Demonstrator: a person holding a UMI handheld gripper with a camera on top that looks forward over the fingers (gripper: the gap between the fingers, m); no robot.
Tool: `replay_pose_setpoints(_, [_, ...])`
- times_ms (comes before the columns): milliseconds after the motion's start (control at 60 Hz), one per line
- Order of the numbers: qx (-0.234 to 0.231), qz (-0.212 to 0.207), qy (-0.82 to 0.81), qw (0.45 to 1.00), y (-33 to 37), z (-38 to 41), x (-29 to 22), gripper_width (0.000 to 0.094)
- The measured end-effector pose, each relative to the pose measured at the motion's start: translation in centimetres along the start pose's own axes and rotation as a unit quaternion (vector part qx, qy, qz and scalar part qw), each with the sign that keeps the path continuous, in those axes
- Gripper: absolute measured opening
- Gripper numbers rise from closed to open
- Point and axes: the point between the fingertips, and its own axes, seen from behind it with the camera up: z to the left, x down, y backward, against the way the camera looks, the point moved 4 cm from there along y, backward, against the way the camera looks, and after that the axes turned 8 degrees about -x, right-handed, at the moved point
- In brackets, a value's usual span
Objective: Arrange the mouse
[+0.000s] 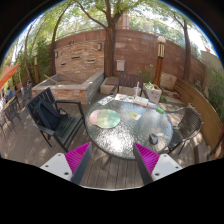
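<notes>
Gripper view showed the hand-held gripper (112, 158) spread wide and empty, short of the round glass table (130, 140). No mouse was discernible there; the sensible approach was advancing steadily until it could be identified.

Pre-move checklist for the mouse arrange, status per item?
1. Gripper free of load: ok, fingers open, nothing between the magenta pads.
2. Mouse located: cannot tell, no mouse is identifiable on the round glass-topped patio table.
3. Approach to the table: ok, it lies just beyond the fingers with nothing between.
4. Tabletop free: not ok, a round plate-like item and other small items lie on it.
5. Side clearance: cannot tell, a black metal chair stands close beside the table.
</notes>
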Motion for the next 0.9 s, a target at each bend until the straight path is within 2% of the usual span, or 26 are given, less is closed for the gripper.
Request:
replay_pose_setpoints(183, [0.009,0.028,-0.028,0.999,-1.2,-2.1,2.5,0.0855])
replay_pose_setpoints(467, [0.074,0.080,-0.058,0.992,-7.8,-12.8,9.7,0.0856])
replay_pose_setpoints(667, [0.105,0.064,-0.050,0.991,-16.8,-22.7,9.9,0.0861])
replay_pose_setpoints(900, [0.093,0.047,-0.039,0.994,-28.2,-31.5,9.1,0.0828])
